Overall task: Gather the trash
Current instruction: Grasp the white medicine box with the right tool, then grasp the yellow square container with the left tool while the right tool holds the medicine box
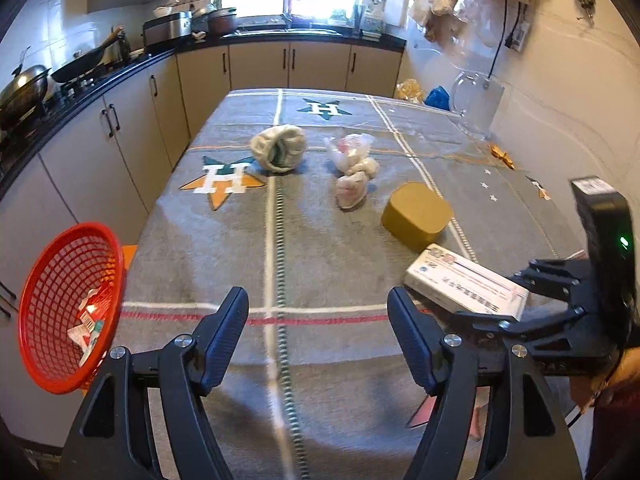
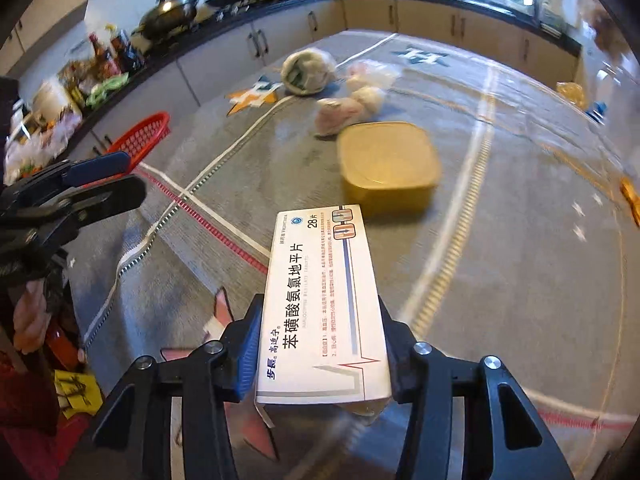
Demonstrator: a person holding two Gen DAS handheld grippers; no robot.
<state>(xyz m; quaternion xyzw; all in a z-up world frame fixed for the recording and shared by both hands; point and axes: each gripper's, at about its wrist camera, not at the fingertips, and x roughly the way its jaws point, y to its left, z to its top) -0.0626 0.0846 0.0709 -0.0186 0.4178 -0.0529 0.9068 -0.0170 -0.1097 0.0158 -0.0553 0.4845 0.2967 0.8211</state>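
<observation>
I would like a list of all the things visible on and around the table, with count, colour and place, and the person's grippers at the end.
medicine box: one, white, held between the right gripper's fingers above the near table
yellow container: one, upside down, right of the table's middle
knotted plastic bags: about three, white, middle of the table
crumpled wrap: one, off-white with green, left of the bags
red basket: one, at the table's left edge, some scraps inside
tablecloth: one, grey with stars
woks: two, dark, on the left counter
left gripper: open, empty
right gripper: shut on the medicine box
</observation>
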